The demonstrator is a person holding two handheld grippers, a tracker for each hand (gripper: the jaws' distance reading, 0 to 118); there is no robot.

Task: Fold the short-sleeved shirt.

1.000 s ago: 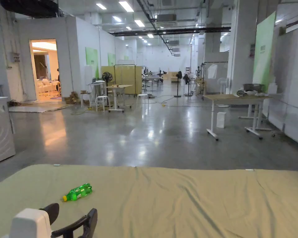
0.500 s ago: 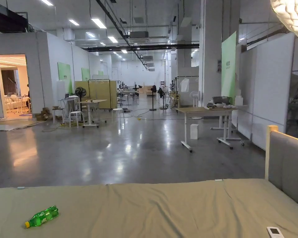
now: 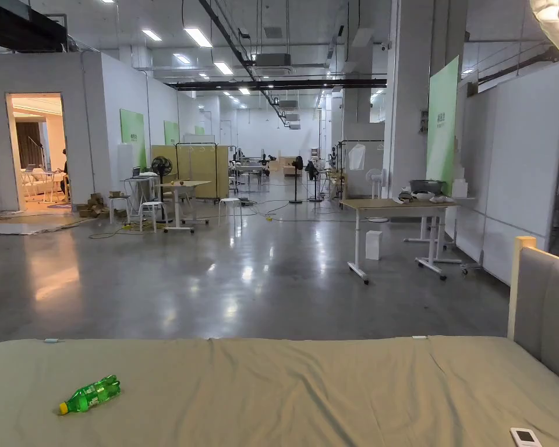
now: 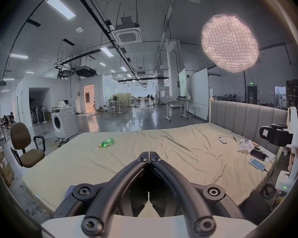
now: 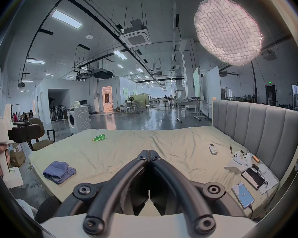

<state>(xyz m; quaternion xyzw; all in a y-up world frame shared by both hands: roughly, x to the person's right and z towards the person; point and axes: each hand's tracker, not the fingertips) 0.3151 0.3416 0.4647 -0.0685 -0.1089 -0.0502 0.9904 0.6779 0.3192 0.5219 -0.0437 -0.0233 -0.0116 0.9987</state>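
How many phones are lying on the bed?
2. A phone with a lit blue screen lies at the bed's near right corner; a dark-screened phone lies just beyond it, nearer the headboard. More may be hidden among the clutter.

Left hand-held gripper (image 4: 149, 153) and right hand-held gripper (image 5: 149, 151) hover level, jaws closed, empty.

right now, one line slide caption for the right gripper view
Right gripper, jaws shut, above bed; crumpled blue shirt near its edge.
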